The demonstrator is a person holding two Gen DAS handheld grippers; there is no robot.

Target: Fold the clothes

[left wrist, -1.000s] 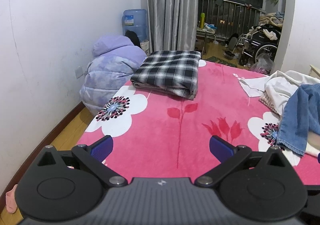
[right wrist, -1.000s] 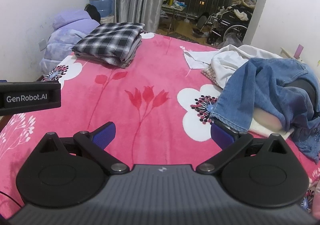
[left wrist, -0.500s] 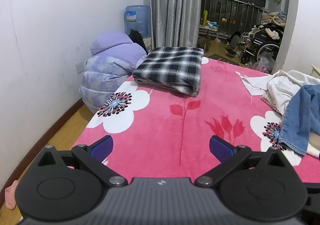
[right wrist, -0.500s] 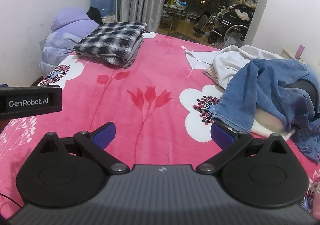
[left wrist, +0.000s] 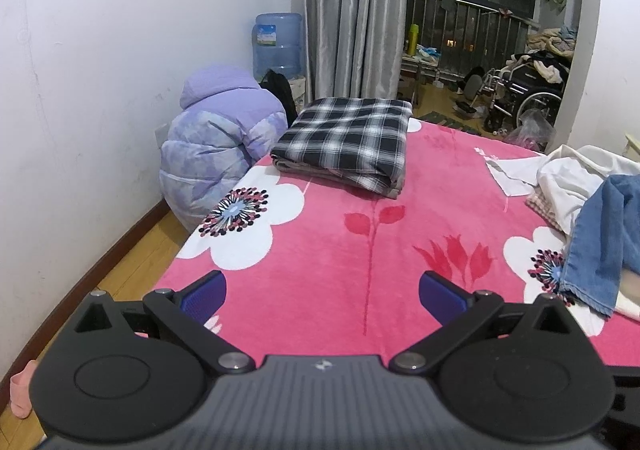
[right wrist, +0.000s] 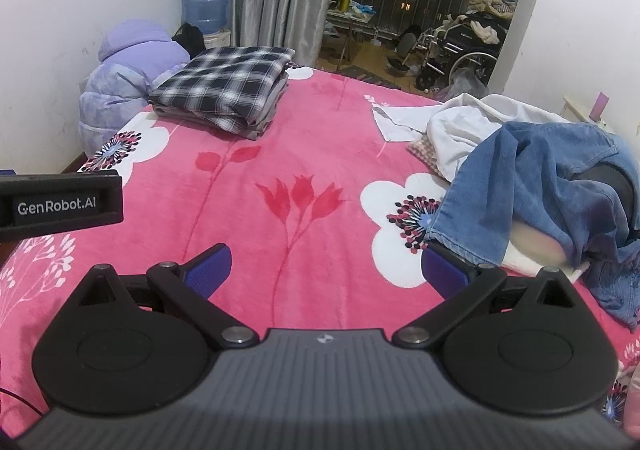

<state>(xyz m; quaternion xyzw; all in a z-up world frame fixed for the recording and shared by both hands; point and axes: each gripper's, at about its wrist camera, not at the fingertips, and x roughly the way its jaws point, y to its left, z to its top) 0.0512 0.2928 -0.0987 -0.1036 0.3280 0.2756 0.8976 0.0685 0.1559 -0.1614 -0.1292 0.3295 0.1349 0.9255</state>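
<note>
Both claws, left [left wrist: 322,296] and right [right wrist: 326,268], are hanging wide apart and empty over the pink blanket [right wrist: 320,153]. Jeans [right wrist: 532,185] are lying crumpled on its right side, probably heavy and limp; the hem [right wrist: 460,246] is looking easiest to pinch.

bed blanket [left wrist: 340,250]: pink, white flowers, red tulips
folded cloth [left wrist: 344,137]: black-and-white plaid
jeans [right wrist: 540,185]: faded blue denim
shirt [right wrist: 460,125]: white
puffer jacket [left wrist: 216,141]: lilac, mottled pale blue
curtain [left wrist: 352,9]: silver-grey
water jug [left wrist: 278,45]: translucent blue
gripper pads [left wrist: 204,296]: dark blue
</note>
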